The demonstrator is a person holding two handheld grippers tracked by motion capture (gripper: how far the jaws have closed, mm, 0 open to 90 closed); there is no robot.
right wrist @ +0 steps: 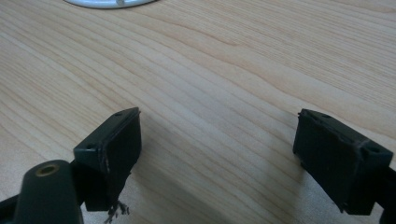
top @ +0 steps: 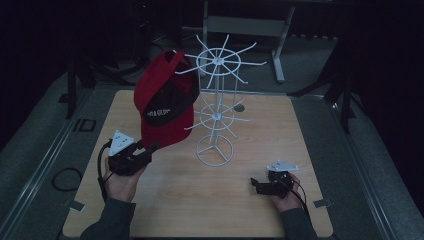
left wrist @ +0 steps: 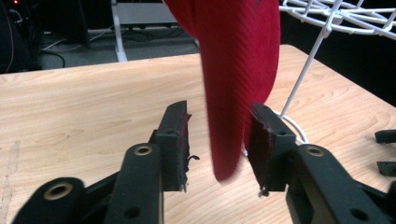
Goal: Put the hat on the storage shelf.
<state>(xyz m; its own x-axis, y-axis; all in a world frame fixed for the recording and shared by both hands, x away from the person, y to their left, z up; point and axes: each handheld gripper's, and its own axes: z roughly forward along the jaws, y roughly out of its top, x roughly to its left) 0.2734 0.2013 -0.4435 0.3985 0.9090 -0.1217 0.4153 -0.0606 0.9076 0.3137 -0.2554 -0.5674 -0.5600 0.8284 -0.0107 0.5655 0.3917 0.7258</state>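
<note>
A red cap (top: 165, 100) with a black front panel hangs from an arm of the white wire rack (top: 216, 110) that stands on the wooden table (top: 280, 130). Its brim (left wrist: 233, 93) points down between the jaws of my left gripper (left wrist: 219, 135). The jaws are apart, with a clear gap on the left side of the brim, so the gripper is open. In the high view my left gripper (top: 149, 149) sits just below the brim's lower edge. My right gripper (top: 255, 186) rests low at the table's front right, open, with bare wood between its jaws (right wrist: 217, 140).
The rack's ring base (top: 215, 150) sits mid-table, and its edge (right wrist: 109, 3) lies far ahead in the right gripper view. Upper spokes (left wrist: 336, 18) spread right of the cap. A grey metal stand (top: 277, 45) is on the floor beyond the table.
</note>
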